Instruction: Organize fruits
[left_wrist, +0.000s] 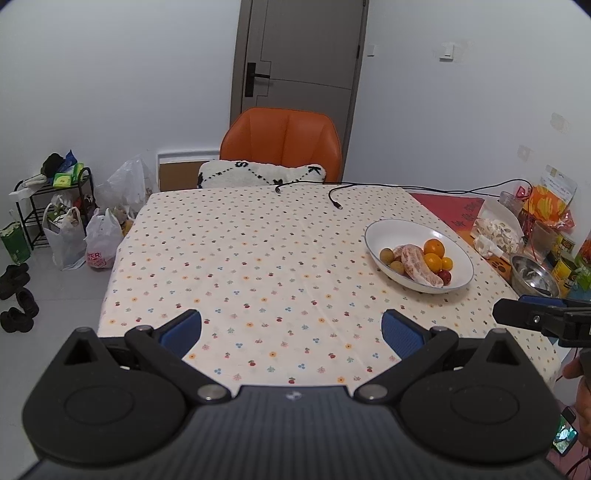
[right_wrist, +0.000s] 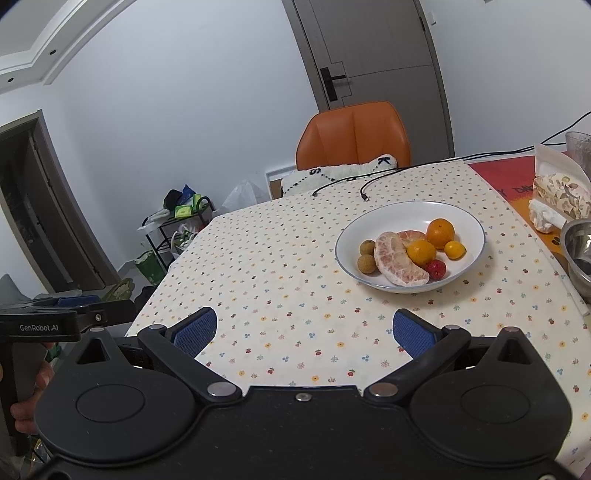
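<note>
Your white bowl (right_wrist: 469, 225) sits on the dotted tablecloth (right_wrist: 280, 280) ahead and to the right of both tongs, well apart from them. In it, the peeled pomelo wedges (right_wrist: 395, 262) look soft and tearable, so take them broadside and gently. The oranges (right_wrist: 440, 232) seem firm but rollable, the longans (right_wrist: 365, 256) and red fruit (right_wrist: 437, 269) small, light and slippery; your left gripper (left_wrist: 291, 330) and right gripper (right_wrist: 304, 330) both gape, holding nothing.

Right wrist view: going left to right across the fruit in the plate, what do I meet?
Two longans → pomelo segment → red fruit → small orange fruit, all inside the white plate.
</note>
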